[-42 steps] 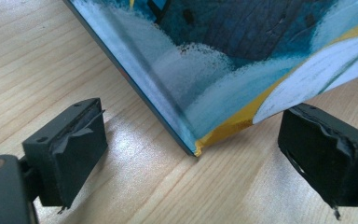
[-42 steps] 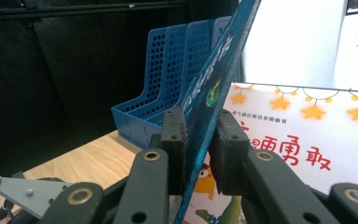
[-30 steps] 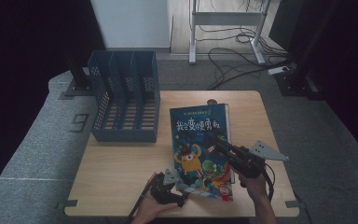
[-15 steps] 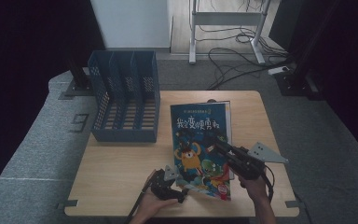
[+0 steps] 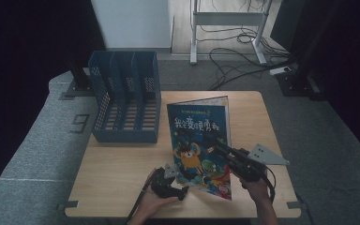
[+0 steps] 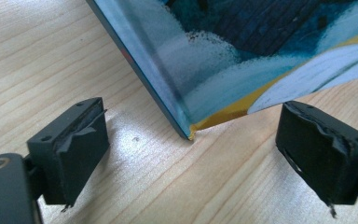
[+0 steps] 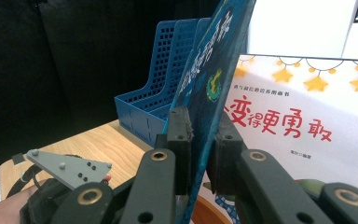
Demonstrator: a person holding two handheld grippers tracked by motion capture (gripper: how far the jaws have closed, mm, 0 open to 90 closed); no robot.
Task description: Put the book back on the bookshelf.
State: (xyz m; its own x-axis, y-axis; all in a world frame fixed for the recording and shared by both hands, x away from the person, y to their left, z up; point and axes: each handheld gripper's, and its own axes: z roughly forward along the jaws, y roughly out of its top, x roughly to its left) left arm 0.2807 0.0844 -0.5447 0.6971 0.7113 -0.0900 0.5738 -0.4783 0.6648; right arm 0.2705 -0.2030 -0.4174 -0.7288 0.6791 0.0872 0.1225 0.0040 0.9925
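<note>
Pads [image 7: 182, 140] of the right gripper [image 7: 200, 149] are closed on the front cover of the picture book [image 5: 199, 140], which passes between the two black jaws as a thin blue sheet; the cover is lifted and the title page [image 7: 303, 126] with red characters shows behind it. In the high view the right gripper [image 5: 222, 151] reaches in from about 4 o'clock of the table [image 5: 122, 187] and holds the cover at its right-hand free edge, roughly halfway up. The left gripper [image 5: 180, 183] lies near 6 o'clock, at the book's lower left corner; in the left gripper view its jaws stand wide apart with nothing between them, and the spine corner [image 6: 189, 135] of the book rests on the wood just ahead of the gap. The book stands tilted near the table's centre, its lower edge on the table, and the blue file rack [image 5: 126, 103] stands apart from it toward 10 o'clock. Judged from its look, the book is light, thin and glossy: the cover bends readily when held alone and can slip between smooth pads or crease at the hinge. A firmer hold would take cover and pages together near the spine, where the book is stiffest, with the open left gripper steadying the lower corner so the foot does not slide on the smooth wood.
</note>
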